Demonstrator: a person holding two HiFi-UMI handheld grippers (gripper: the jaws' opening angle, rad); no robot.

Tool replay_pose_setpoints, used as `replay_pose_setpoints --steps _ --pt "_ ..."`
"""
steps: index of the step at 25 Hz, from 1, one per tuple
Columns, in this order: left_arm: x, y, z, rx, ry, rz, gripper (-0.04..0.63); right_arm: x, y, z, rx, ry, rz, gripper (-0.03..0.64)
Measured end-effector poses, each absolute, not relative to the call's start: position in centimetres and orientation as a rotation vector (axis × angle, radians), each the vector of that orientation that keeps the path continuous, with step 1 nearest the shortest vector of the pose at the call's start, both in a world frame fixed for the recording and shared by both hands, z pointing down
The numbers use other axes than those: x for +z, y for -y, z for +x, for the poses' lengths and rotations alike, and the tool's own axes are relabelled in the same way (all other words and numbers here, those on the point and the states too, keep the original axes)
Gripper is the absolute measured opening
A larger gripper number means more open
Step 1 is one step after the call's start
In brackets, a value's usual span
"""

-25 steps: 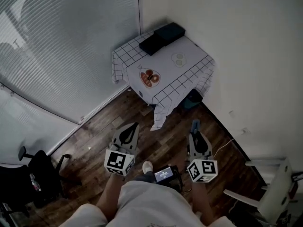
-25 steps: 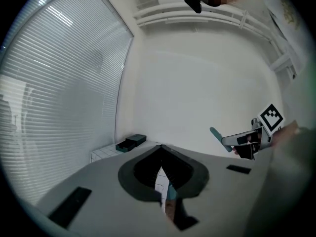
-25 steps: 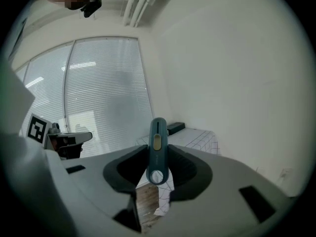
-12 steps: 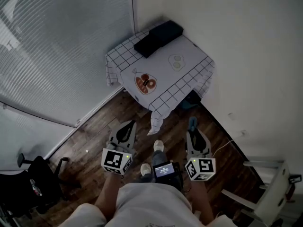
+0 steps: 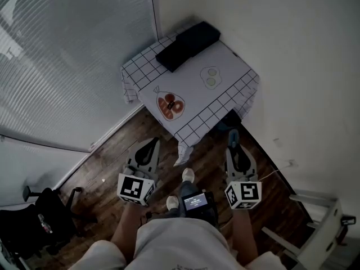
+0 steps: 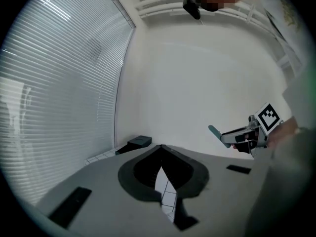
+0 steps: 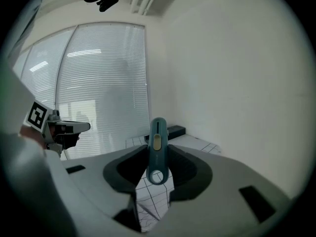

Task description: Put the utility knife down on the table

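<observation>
A teal utility knife point(image 7: 157, 149) with a yellow slider stands upright between the jaws of my right gripper point(image 7: 158, 154), which is shut on it. In the head view the knife point(image 5: 233, 135) sticks out ahead of the right gripper point(image 5: 234, 145), short of the table's near corner. The small table point(image 5: 225, 97) wears a white cloth with a black grid border and stands in the room's corner. My left gripper point(image 5: 153, 145) hangs over the wood floor to the left, its jaws shut with nothing between them point(image 6: 160, 149).
A long black box point(image 5: 187, 45) lies along the table's far edge. Printed pictures, one orange point(image 5: 170, 104) and one pale green point(image 5: 210, 77), mark the cloth. Window blinds fill the left, a white wall the right. A black chair point(image 5: 50, 218) stands at lower left.
The table has come nearer and shifted in view as the person stepped forward. The right gripper with the knife has moved up closer to the table's near corner.
</observation>
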State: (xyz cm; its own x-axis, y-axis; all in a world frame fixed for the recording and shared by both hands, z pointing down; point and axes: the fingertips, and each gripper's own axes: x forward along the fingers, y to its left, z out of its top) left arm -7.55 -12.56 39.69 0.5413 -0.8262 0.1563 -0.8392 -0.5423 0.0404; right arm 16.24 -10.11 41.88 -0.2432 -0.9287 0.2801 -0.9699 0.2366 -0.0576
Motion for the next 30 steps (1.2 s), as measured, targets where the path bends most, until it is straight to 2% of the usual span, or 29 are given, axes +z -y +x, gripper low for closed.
replay_pose_setpoints --steps 14,30 --pt "41.4 18.0 -7.1 0.154 1.447 2.581 0.008 46.3 16.5 14.4 0.408 2.343 1.643 0.133" --pt "48.2 21.8 -4.9 0.256 1.362 2.568 0.008 53.6 20.2 13.6 0.481 2.301 1.491 0.133"
